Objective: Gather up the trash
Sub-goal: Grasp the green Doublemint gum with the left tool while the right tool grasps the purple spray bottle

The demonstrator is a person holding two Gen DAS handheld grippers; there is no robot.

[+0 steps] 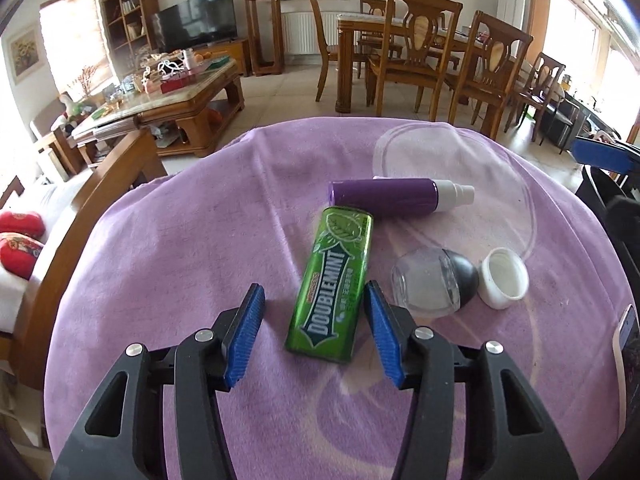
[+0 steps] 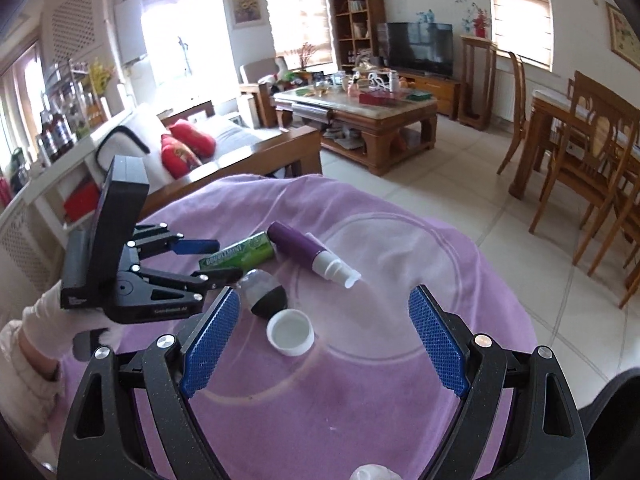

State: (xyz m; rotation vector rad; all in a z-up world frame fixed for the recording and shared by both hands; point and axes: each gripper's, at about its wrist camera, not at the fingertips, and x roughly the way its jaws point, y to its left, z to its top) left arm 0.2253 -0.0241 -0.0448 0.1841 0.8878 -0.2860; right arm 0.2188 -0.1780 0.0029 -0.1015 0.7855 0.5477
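A green Doublemint tin [image 1: 330, 288] lies flat on the purple cloth [image 1: 180, 260]. My left gripper [image 1: 314, 290] straddles it with the jaws partly apart; the left pad stands clear of the tin. To its right lie a purple spray bottle [image 1: 400, 198], a small clear bottle with a black end [image 1: 432, 280] and a white cap [image 1: 503, 278]. My right gripper [image 2: 324, 296] is wide open over the cloth, nothing gripped, with the white cap [image 2: 290, 332] just ahead of its left finger. A gloved hand [image 2: 48, 320] holds the left gripper [image 2: 208, 258] at the tin [image 2: 236, 256].
A clear round plastic lid [image 1: 452, 160] lies at the cloth's far right. A phone [image 1: 628, 344] sits at the right edge. Beyond the cloth are a wooden sofa with red cushions [image 2: 186, 146], a coffee table [image 2: 360, 108] and dining chairs [image 1: 416, 56].
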